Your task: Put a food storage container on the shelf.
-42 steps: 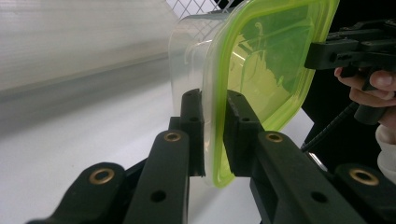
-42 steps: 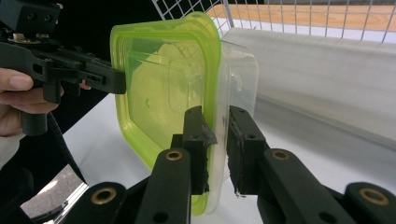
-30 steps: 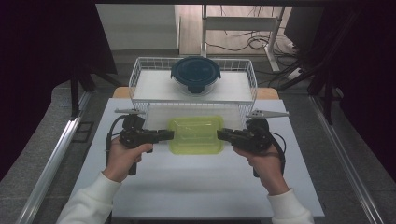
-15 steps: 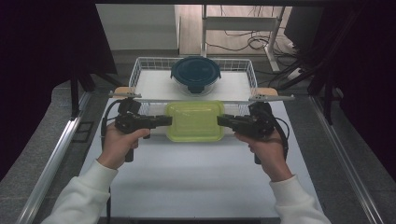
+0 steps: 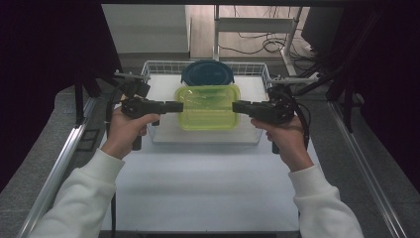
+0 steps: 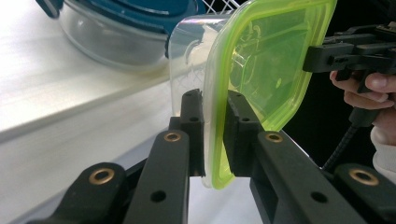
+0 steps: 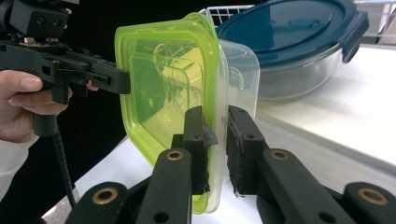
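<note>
1. Clearly, the left gripper [image 5: 174, 106] has its jaws clamped on the left rim of the green-lidded container [image 5: 208, 106]; in the left gripper view the two black pads pinch the lid edge and the clear wall beneath it [image 6: 212, 135].
2. Held between both grippers, the green-lidded container hangs level in the air, above the front part of the wire basket [image 5: 163, 67]. Its lid is on, and through the translucent green I cannot tell whether anything lies inside.
3. Just behind it, at the back of the wire basket, sits a round glass bowl [image 5: 207, 74] with a dark blue clip lid; the lid is shut and hides what the bowl holds.
4. On the right, the right gripper [image 5: 237, 107] is shut on the container's opposite rim, pads pressing lid and wall together [image 7: 215, 135].
5. Low wire walls fence the basket on every side, and the rectangular box floats above them.
6. Toward the person, the white table top [image 5: 208, 183] lies bare between the two white sleeves, with metal rails along both long sides.
</note>
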The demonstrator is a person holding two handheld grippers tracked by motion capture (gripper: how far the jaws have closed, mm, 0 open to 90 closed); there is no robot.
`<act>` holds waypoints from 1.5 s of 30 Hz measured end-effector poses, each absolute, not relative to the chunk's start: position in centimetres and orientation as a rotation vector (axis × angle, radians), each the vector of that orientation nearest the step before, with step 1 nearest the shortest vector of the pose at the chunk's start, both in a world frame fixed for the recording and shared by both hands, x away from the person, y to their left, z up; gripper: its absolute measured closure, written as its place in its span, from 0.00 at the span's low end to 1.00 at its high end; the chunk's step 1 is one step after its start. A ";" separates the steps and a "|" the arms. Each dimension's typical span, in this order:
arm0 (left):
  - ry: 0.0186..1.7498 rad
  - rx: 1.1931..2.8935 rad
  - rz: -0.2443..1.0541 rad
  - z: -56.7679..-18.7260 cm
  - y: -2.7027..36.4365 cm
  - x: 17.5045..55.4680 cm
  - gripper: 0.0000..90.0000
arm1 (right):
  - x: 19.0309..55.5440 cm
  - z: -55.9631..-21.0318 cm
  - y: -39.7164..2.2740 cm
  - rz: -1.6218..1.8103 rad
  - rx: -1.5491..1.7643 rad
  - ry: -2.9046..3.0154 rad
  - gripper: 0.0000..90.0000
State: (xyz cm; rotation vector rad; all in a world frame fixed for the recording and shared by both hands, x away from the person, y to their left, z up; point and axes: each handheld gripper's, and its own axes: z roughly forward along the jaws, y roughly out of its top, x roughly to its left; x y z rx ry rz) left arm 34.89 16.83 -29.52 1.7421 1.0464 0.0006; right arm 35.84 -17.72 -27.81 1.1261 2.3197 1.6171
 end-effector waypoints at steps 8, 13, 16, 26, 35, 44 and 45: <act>1.038 1.736 0.001 -27.8 17.0 36.5 0.89 | 37.2 -26.0 -17.6 1.625 1.125 2.306 0.87; 1.031 1.734 -0.003 -27.0 17.3 37.5 0.89 | 38.0 -25.2 -17.4 1.624 1.124 2.304 0.87; 1.043 1.731 -0.012 -26.4 17.7 38.6 0.89 | 39.1 -24.5 -17.0 1.624 1.140 2.303 0.87; 1.072 1.718 -0.021 -25.1 18.0 40.8 0.89 | 41.5 -23.4 -16.5 1.636 1.170 2.307 0.87; 1.070 1.719 -0.028 -24.4 18.2 42.5 0.89 | 43.2 -22.8 -16.4 1.639 1.199 2.307 0.87; 1.113 1.713 -0.077 -24.3 18.0 44.8 0.89 | 45.2 -22.5 -16.6 1.636 1.261 2.308 0.88; 1.118 1.712 -0.081 -24.3 18.0 45.0 0.89 | 45.8 -22.8 -16.7 1.639 1.280 2.316 0.88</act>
